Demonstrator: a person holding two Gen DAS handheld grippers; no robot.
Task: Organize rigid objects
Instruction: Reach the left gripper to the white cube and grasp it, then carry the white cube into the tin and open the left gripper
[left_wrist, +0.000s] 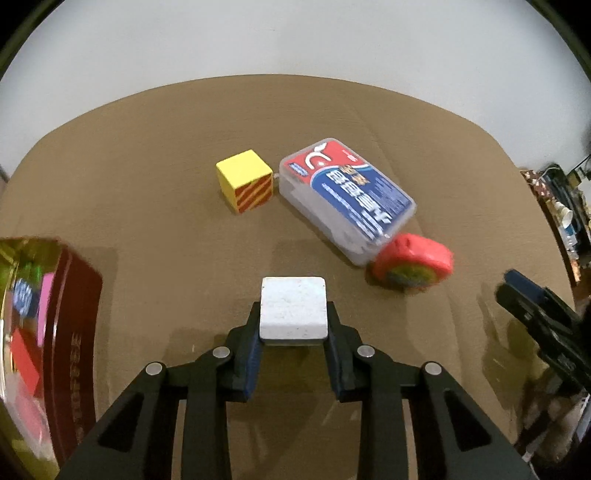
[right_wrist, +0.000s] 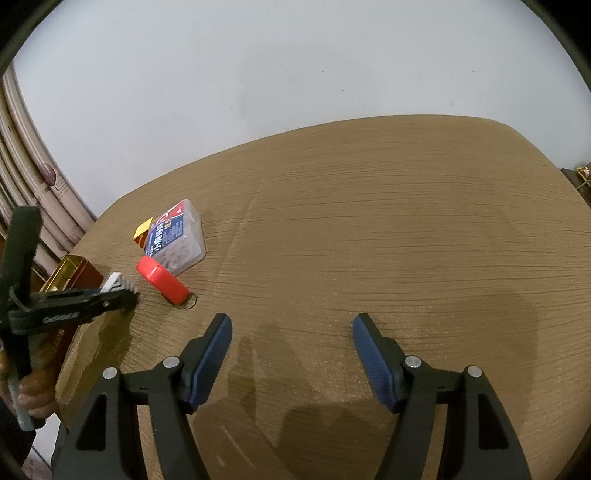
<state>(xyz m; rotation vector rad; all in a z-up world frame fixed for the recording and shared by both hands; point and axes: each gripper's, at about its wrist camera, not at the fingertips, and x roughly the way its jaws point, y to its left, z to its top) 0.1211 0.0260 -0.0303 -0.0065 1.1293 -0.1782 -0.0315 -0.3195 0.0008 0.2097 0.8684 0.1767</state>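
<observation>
On the tabletop (left_wrist: 147, 184): brown wood grain surface; it carries all the things, and a pale wall stands behind it.
Left gripper (left_wrist: 293, 332): its two fingers are clamped on the white block, one on each side.
White block (left_wrist: 293, 308): square with rounded corners and a rough top, held between the blue pads above the tabletop; in the right wrist view only a small white part of it shows at the tip of the left gripper.
Right gripper (right_wrist: 291, 325): its fingers stand wide apart with nothing between them, above a bare part of the tabletop, well apart from the other things.
Yellow cube (left_wrist: 245, 181): plain yellow top, one side with red and yellow stripes; it sits just beside the plastic box, and I cannot tell if they touch.
Plastic box (left_wrist: 347, 199): clear, flat, with a red and blue label on its lid; it lies at an angle.
Red tape measure (left_wrist: 413, 264): round, blurred in the left wrist view, touching the near corner of the plastic box; the right wrist view shows a metal ring at its end.
Dark red tin (left_wrist: 70, 332): gold inner rim, at the left edge near the left gripper; coloured things lie inside, too blurred to name.
</observation>
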